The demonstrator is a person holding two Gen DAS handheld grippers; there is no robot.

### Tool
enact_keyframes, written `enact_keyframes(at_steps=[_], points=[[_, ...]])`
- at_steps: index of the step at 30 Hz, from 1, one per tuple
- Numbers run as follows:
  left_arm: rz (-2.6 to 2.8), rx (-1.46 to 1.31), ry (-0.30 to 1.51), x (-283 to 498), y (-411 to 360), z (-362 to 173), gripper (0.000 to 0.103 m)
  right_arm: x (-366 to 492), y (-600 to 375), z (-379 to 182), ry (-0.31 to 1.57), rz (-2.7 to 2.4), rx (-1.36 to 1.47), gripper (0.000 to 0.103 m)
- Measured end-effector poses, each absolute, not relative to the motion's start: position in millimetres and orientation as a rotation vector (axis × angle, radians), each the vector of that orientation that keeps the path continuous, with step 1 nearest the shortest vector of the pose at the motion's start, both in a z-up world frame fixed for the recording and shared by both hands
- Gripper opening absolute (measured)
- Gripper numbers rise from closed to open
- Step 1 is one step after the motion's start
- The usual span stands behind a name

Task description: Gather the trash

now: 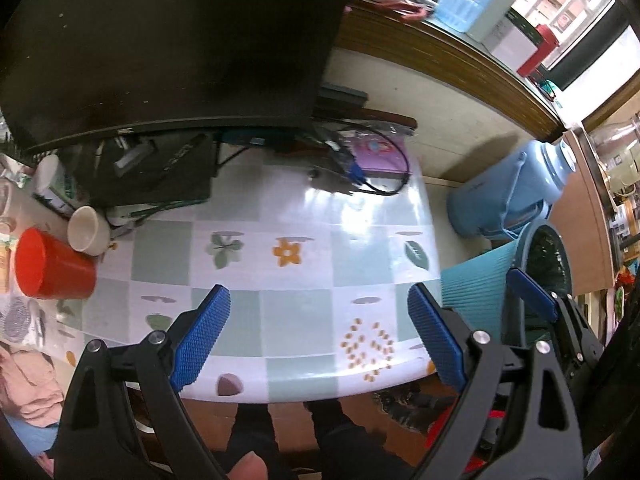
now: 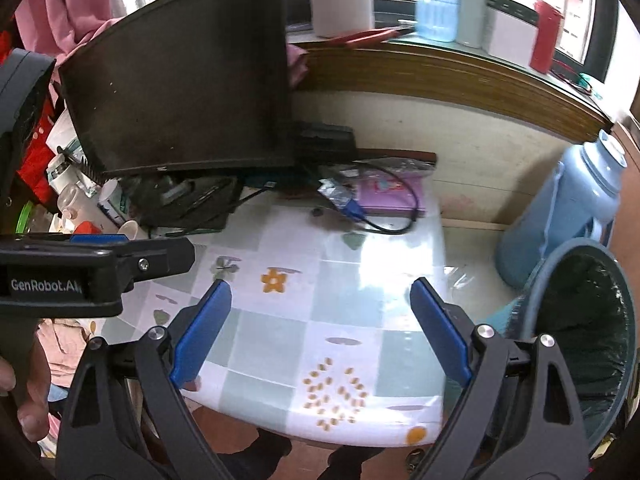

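Trash is not obvious on the near part of the table [image 2: 340, 312], whose flowered cloth lies bare under both tools; the likeliest candidate, as a judgement, is the crinkled clear wrapper [image 2: 334, 192] at the far edge, lying against the purple booklet [image 2: 394, 196] and tangled near the black cable [image 2: 384, 226]. The left gripper [image 1: 318, 336] hovers over the near table edge with its blue pads spread wide and nothing between them, and the right gripper [image 2: 320, 328] hangs likewise, wide and empty. The lined blue bin [image 2: 588, 320] stands on the floor just beside the table's right corner, in front of the blue flask [image 2: 560, 216]. To do the step well, reach past the bare cloth, close on the wrapper alone and keep the cable and booklet out of the pinch. Clutter under the monitor [image 2: 184, 92] and around the red cup [image 1: 52, 266] and white cup [image 1: 86, 230] is crowded and partly cut off, so whether more rubbish lies there cannot be told.
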State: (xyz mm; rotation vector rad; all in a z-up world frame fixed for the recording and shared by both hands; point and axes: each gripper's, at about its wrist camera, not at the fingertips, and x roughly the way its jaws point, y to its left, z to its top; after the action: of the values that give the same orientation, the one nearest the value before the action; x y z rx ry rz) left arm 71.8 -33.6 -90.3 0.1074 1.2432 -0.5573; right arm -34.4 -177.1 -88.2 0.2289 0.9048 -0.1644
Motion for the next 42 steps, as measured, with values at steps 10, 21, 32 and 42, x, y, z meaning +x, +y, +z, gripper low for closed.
enact_keyframes(at_steps=[10,21,32,42], points=[[-0.567,0.121,1.239,99,7,-93,0.088,-9,-133,-89,0.905,-0.177,0.227,0.090],[-0.595,0.145,1.222,119,32,-96,0.088,7,-102,-89,0.901,-0.209,0.222,0.090],[-0.549,0.177,1.225,134,57,-106,0.088,24,-80,-93,0.916,-0.209,0.210,0.090],[-0.517,0.203,1.223,145,71,-111,0.092,39,-65,-90,0.921,-0.197,0.180,0.090]])
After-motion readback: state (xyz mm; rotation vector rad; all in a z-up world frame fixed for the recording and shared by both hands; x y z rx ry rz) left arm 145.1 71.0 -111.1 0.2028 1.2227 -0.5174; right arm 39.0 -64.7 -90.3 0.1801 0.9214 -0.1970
